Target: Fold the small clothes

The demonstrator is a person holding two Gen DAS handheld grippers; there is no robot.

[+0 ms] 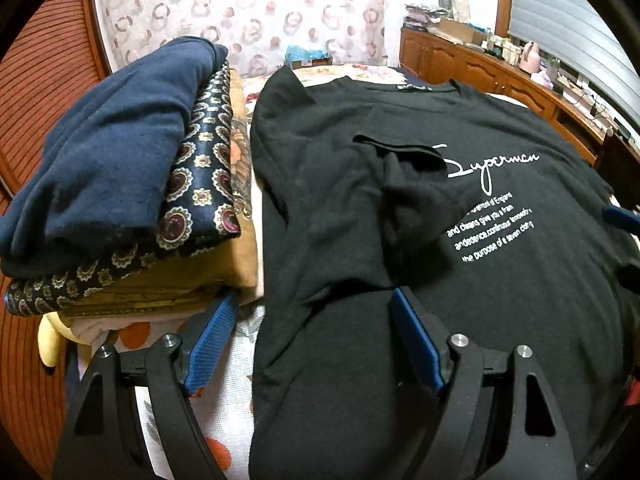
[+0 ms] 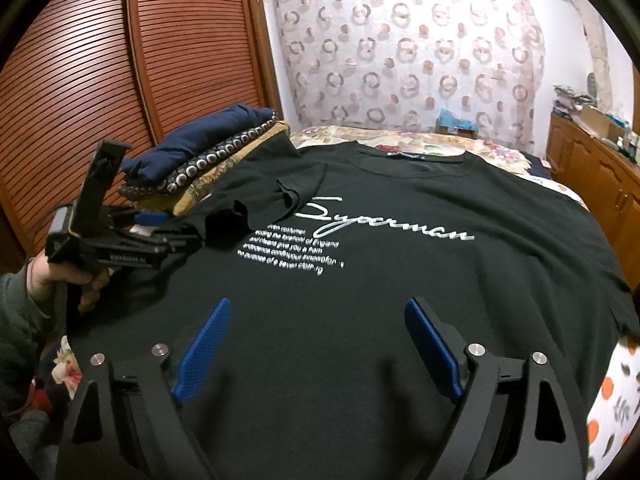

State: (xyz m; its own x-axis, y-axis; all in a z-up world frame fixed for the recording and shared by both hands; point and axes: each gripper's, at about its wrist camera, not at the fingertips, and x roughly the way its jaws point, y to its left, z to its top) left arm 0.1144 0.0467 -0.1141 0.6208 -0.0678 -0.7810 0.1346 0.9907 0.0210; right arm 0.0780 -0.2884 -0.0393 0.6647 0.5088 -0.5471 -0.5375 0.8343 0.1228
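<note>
A black T-shirt with white "Superman" print lies flat on the bed, front up; it also shows in the right wrist view. Its left sleeve is folded in over the chest. My left gripper is open and empty over the shirt's left edge, one blue pad off the cloth; it also shows in the right wrist view at the folded sleeve. My right gripper is open and empty over the shirt's lower middle.
A pile of folded clothes, navy on top of patterned ones, sits left of the shirt. A wooden slatted wardrobe stands at the left, a cluttered wooden sideboard at the right, a curtain behind. The floral bedspread shows around the shirt.
</note>
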